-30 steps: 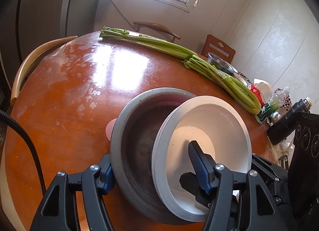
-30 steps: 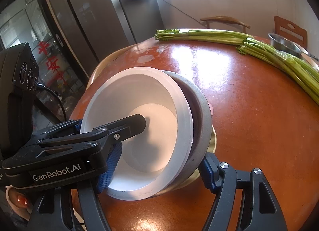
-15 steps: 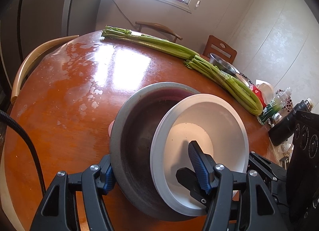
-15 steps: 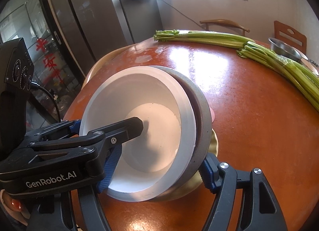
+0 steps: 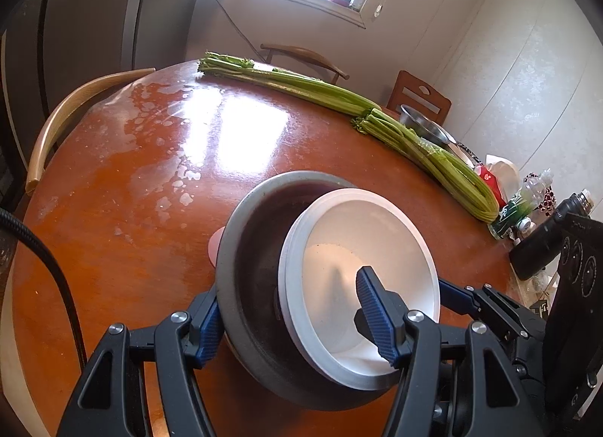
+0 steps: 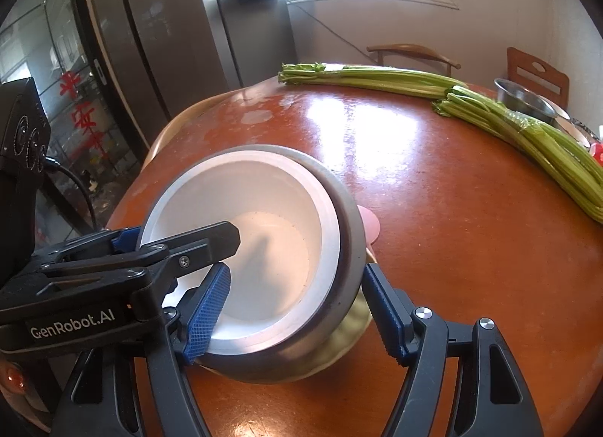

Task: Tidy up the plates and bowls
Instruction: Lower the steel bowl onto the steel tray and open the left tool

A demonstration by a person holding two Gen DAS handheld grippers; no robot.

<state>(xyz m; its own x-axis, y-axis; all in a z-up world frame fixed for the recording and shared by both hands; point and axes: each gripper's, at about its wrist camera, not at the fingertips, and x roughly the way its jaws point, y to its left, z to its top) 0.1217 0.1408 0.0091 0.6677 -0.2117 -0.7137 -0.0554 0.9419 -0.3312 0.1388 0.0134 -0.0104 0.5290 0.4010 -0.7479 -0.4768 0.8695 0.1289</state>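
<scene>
Straddling both bowls, left gripper [image 5: 294,316] pinches grey bowl [image 5: 248,286] and white bowl [image 5: 361,248]; right gripper [image 6: 297,308] apparently likewise.

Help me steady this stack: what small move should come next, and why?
Probably ease the tilted white bowl down until it lies level inside the grey bowl. Both claws, left claw and right claw, straddle both bowls' rims, and the white bowl leans on one side, not yet nested flat.
</scene>
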